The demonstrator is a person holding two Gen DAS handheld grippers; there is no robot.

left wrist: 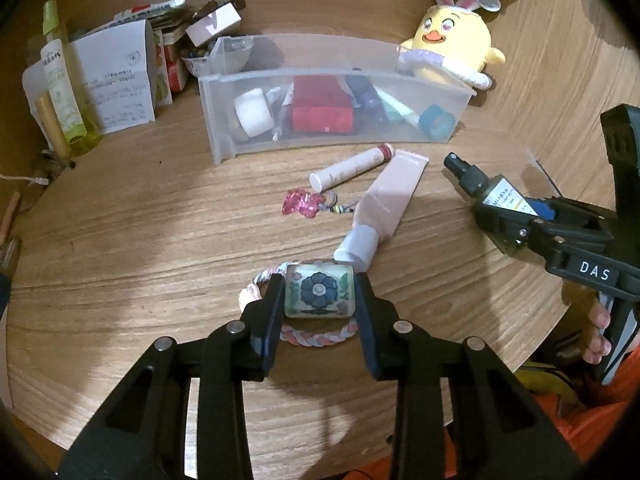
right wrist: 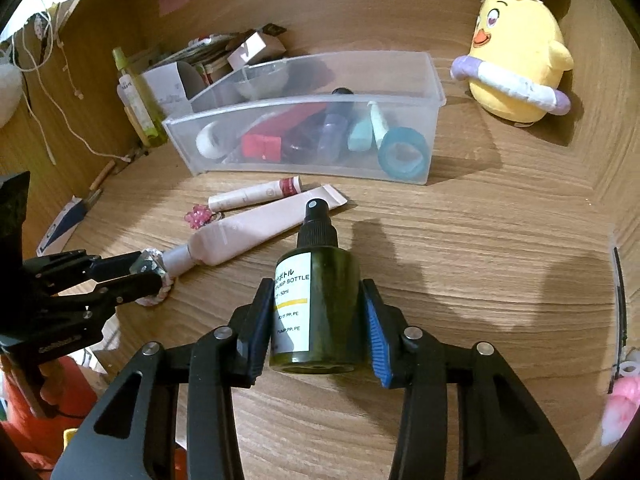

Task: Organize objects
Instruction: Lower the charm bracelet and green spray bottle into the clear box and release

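My left gripper (left wrist: pixel 319 294) is shut on a square glass charm with a blue flower (left wrist: pixel 319 295), tied to a pink-and-white braided cord (left wrist: pixel 316 336) on the wooden table. My right gripper (right wrist: pixel 316 308) is shut on a dark green pump spray bottle (right wrist: pixel 320 304), held above the table; the bottle also shows in the left wrist view (left wrist: pixel 486 190). A clear plastic bin (right wrist: pixel 436 96) holds tape rolls, a red box and tubes. On the table before it lie a pink tube (right wrist: pixel 248 232), a slim white tube (right wrist: pixel 252 194) and a pink bead keychain (right wrist: pixel 197 216).
A yellow chick plush with bunny ears (right wrist: pixel 520 68) stands at the back right. Boxes, papers and a green bottle (left wrist: pixel 60 80) crowd the back left corner. The left gripper shows in the right wrist view (right wrist: pixel 148 270) next to the pink tube's cap.
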